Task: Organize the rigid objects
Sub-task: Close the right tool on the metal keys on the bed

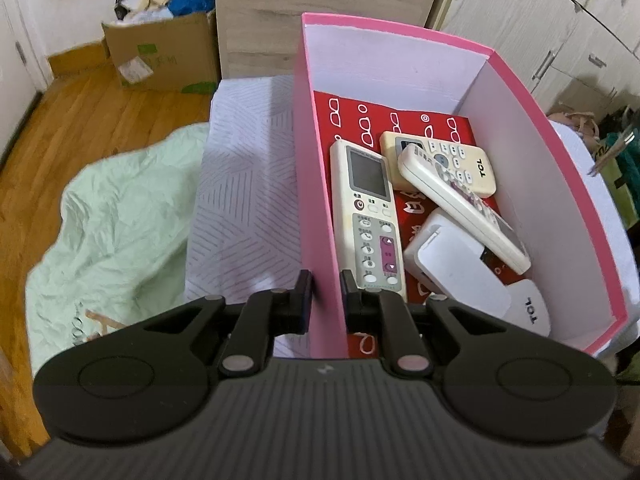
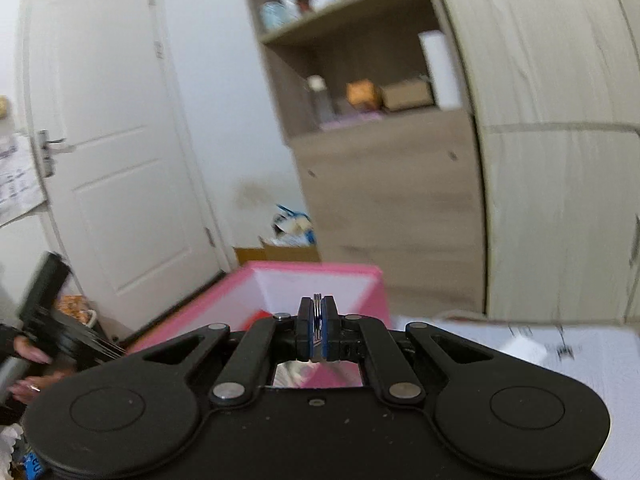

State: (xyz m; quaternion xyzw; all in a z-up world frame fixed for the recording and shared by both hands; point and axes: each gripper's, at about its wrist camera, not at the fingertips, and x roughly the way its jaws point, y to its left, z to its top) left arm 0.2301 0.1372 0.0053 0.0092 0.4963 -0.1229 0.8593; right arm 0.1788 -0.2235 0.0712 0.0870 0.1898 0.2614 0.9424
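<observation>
Left wrist view: left gripper (image 1: 325,296) clamped on the near wall of the pink box (image 1: 320,208), steadying it. Inside lie remotes (image 1: 366,216), on a red sheet (image 1: 404,120). Right gripper (image 2: 318,330) fully closed, pinching only a thin metal ring (image 2: 318,322), above the box. Remotes likely light, stiff, smooth plastic; grip across the narrow sides, mid-length.

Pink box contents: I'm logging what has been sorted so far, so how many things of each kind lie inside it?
Inside the pink box:
Remote controls: 3
White rectangular device: 1
White TCL-marked item, partly hidden: 1
Red printed sheet lining the bottom: 1
Total: 6
</observation>
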